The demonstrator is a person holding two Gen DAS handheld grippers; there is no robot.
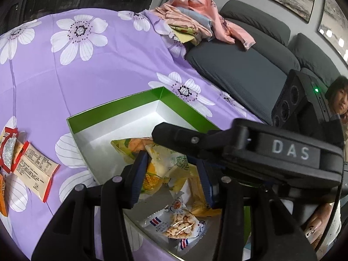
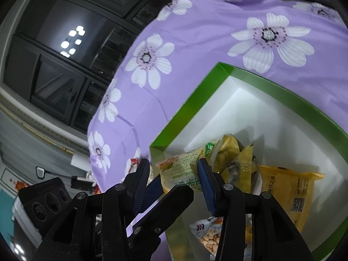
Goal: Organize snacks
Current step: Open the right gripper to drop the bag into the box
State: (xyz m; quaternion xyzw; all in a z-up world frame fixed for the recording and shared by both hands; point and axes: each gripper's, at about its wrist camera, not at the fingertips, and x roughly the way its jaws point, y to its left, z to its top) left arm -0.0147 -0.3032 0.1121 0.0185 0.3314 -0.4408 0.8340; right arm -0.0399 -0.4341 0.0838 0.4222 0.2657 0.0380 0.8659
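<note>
From your left wrist camera, your left hand-held gripper (image 1: 171, 174) hangs over the green-walled box (image 1: 113, 108), its fingers spread wide with a gap on both sides of the corn snack packet (image 1: 161, 167) that lies between them; it grips nothing. That packet lies in the box on top of other yellow packets. Nearer the camera, a clear packet of peanuts (image 1: 180, 226) with a red, white and blue label rests on the box's white floor. Your right hand-held gripper (image 1: 165, 131) reaches in from the right, just above the corn packet; from here you cannot tell how its jaws stand. The box sits on a purple flowered cloth (image 1: 87, 76) over the tabletop. Out to the left on the cloth, well apart from the box, lie a red-edged snack packet (image 1: 35, 169) and other wrappers at the frame's edge. A grey sofa (image 1: 239, 65) with a heap of pink cloth stands beyond.

From your right wrist camera, your right hand-held gripper (image 2: 174, 174) is open above the box's near left corner (image 2: 158, 145), holding nothing. The corn packet (image 2: 184, 169) lies between its fingers, below them. Beside it sit small yellow wrapped pieces (image 2: 235, 158) and a large orange-yellow packet (image 2: 289, 191), all inside the box. The peanut packet (image 2: 208, 237) shows low between the fingers.
</note>
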